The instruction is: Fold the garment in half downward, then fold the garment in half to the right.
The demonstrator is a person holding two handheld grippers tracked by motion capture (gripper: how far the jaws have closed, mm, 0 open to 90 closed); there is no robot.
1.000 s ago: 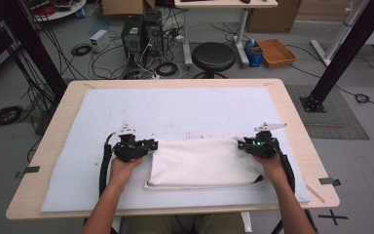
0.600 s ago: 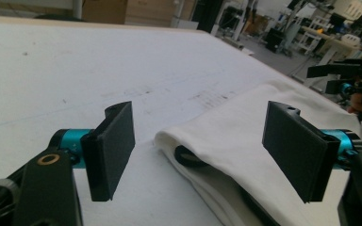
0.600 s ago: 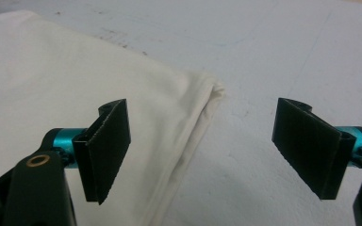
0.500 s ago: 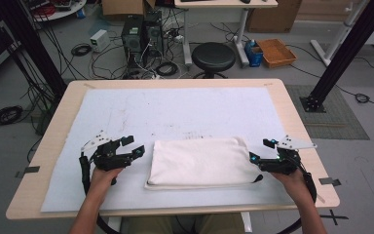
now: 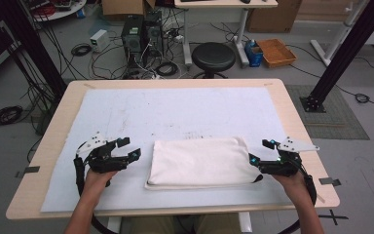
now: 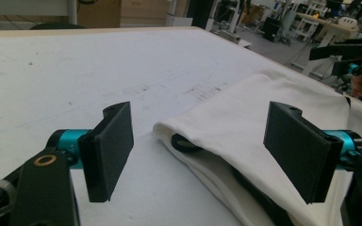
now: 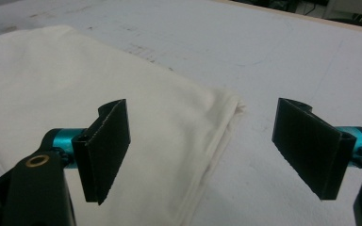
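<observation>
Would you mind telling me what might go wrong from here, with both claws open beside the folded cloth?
1. The cloth lies in loose layers; the left gripper view shows its edge gaping, so a regrasp by the left claw may catch only the top layer and undo the fold.
2. The right claw sits close to the cloth's corner; a careless move could drag it askew.
3. A dark strap peeks from the fold and could snag a jaw.

I see a cream-white folded cloth [image 5: 202,162] with a black inner edge, on a pale white mat [image 5: 175,109] flecked with faint dark marks. My left gripper [image 5: 126,153] and right gripper [image 5: 260,153] are black with teal accents.
</observation>
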